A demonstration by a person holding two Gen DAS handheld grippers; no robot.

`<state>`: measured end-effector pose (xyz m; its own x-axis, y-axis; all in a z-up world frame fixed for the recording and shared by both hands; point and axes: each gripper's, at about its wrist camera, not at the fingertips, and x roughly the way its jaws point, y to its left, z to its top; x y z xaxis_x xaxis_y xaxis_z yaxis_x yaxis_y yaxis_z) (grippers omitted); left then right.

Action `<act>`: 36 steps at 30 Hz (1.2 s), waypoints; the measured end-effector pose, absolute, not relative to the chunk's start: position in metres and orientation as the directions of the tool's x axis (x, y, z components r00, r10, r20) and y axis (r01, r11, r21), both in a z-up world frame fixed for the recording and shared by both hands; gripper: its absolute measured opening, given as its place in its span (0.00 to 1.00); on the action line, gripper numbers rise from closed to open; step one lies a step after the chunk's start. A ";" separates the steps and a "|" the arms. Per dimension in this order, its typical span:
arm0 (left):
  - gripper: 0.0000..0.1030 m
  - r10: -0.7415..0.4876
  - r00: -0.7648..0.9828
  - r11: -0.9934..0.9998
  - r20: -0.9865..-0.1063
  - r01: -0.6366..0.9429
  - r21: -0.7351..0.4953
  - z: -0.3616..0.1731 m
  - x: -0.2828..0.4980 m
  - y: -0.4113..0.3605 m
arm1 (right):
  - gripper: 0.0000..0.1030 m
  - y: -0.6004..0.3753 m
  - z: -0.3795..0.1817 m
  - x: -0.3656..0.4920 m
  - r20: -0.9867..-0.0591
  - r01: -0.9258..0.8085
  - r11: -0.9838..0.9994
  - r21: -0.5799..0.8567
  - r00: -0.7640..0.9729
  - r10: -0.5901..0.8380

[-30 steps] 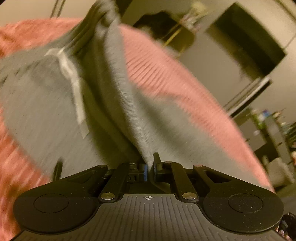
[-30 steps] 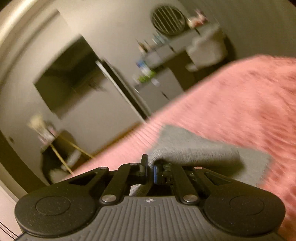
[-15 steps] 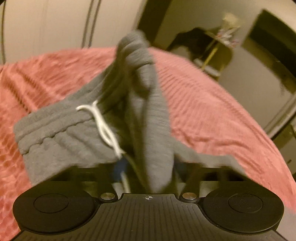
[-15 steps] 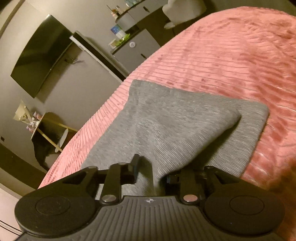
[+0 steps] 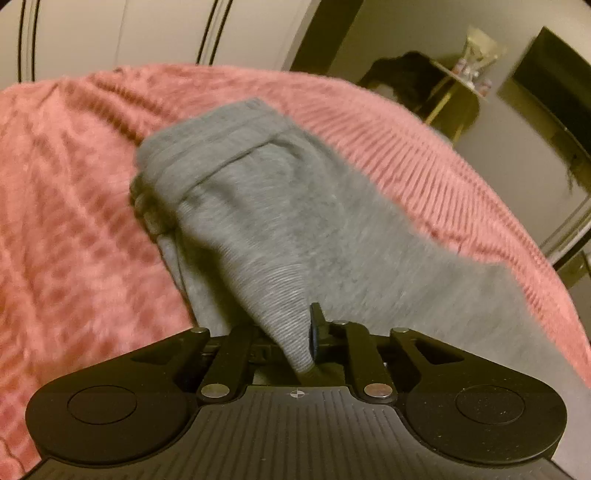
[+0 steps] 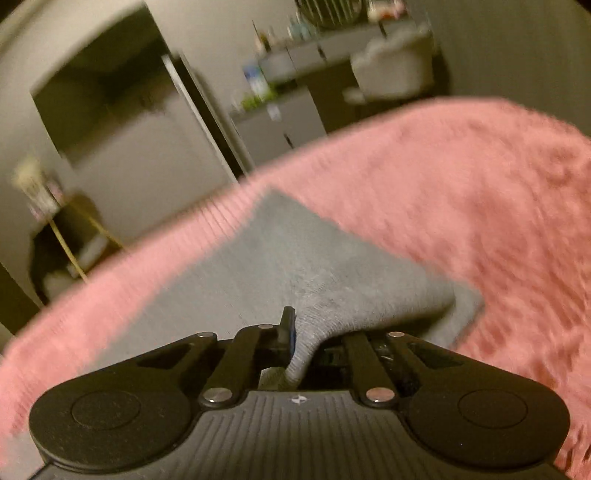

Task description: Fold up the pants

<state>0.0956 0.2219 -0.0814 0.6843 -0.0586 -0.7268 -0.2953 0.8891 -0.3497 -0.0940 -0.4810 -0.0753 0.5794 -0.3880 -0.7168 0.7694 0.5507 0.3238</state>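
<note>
Grey sweatpants [image 5: 280, 206] lie on a pink ribbed bedspread [image 5: 74, 221], their waistband [image 5: 221, 147] at the far end, doubled over. My left gripper [image 5: 299, 343] has a ridge of the grey cloth pinched between its fingers and its jaws are closing on it. In the right wrist view the pants [image 6: 295, 258] spread flat toward the bed's far edge, a folded layer on top. My right gripper [image 6: 301, 343] is shut on a tuck of that cloth, which rises from the bedspread [image 6: 461, 206] into the jaws.
Past the bed's edge stand a gold-legged side table [image 5: 454, 96], a dark wall screen [image 6: 96, 99] and a grey cabinet [image 6: 280, 125] with bottles on top. White wardrobe doors [image 5: 110, 33] lie behind the bed. The picture is blurred in the right wrist view.
The left gripper has swung sideways with its cloth; the raised bunch now lies lower and the white drawstring is out of sight. The right gripper opened briefly and shut again on the cloth.
</note>
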 end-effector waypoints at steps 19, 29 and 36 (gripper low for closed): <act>0.26 -0.033 0.701 0.861 -0.712 -0.342 -0.377 -0.074 0.095 0.223 | 0.05 -0.509 -0.057 -0.115 -0.658 0.735 0.479 0.481 0.663 -0.357; 0.30 -0.011 0.684 0.847 -0.729 -0.382 -0.371 -0.069 0.089 0.231 | 0.11 -0.503 -0.079 -0.130 -0.759 0.816 0.492 0.305 0.520 -0.393; 0.69 0.059 0.755 0.907 -0.653 -0.314 -0.281 -0.027 0.063 0.215 | 0.24 -0.519 -0.079 -0.159 -0.696 0.761 0.348 0.547 0.645 -0.317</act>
